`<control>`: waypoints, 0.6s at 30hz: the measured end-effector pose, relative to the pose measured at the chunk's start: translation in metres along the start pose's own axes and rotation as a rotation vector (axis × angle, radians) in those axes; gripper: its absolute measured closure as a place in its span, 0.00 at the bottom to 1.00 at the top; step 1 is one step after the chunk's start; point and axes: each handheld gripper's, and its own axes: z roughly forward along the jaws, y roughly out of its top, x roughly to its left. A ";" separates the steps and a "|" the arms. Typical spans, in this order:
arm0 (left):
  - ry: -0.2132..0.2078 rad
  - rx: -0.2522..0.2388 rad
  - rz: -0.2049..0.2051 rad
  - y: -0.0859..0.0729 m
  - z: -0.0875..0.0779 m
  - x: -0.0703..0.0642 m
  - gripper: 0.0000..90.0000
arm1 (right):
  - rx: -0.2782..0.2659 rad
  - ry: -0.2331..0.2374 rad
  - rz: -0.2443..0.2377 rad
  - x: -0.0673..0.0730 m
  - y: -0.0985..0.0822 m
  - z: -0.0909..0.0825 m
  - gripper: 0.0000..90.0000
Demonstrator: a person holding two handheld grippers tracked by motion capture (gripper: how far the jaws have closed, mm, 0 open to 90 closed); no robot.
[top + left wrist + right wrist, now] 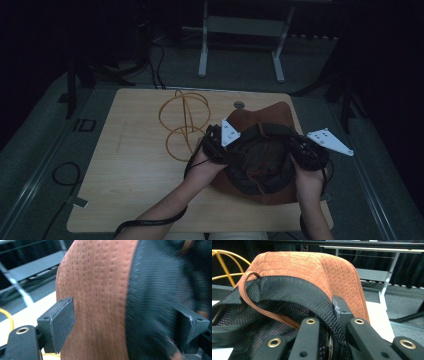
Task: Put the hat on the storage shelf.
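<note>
A brown bag [272, 117] with a black mesh lining [262, 162] is lying open on the tabletop [135, 170], toward its 3 o'clock side, with both hand-held grippers working at its mouth. The left hand-held gripper [216, 145] is sitting at the bag's 9 o'clock edge; in the left gripper view its jaws are standing wide apart, straddling the brown wall [97, 300] and black lining [155, 302] without pinching them. The right hand-held gripper [306, 152] is at the bag's 3 o'clock edge, and in the right gripper view its jaws are clenching the black woven rim [324, 307] where it meets the brown outer wall [312, 267]. A yellow wire hoop frame [184, 120] is resting on the tabletop at 10 o'clock from the bag, close beside it. A small grey disc [239, 105] is lying near the tabletop's far edge, just by the bag's 11 o'clock corner.
</note>
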 end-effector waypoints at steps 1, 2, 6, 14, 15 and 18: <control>0.013 0.001 -0.008 0.000 0.001 0.000 0.22 | -0.002 0.002 -0.003 0.001 0.000 -0.001 0.93; 0.041 -0.003 -0.015 0.000 0.002 0.000 0.24 | -0.002 0.007 -0.008 0.002 0.001 -0.001 0.93; 0.076 -0.009 -0.004 0.002 0.004 -0.001 0.47 | 0.000 0.012 -0.019 0.008 0.000 -0.003 0.93; 0.117 0.000 0.003 0.005 0.008 0.002 0.94 | 0.012 0.012 -0.027 0.015 -0.004 -0.002 0.92; 0.108 0.003 -0.003 0.006 0.008 0.004 0.95 | 0.011 0.010 -0.028 0.016 -0.005 -0.002 0.92; 0.110 -0.004 -0.011 0.009 0.008 0.006 0.95 | 0.008 0.009 -0.018 0.017 -0.007 -0.003 0.91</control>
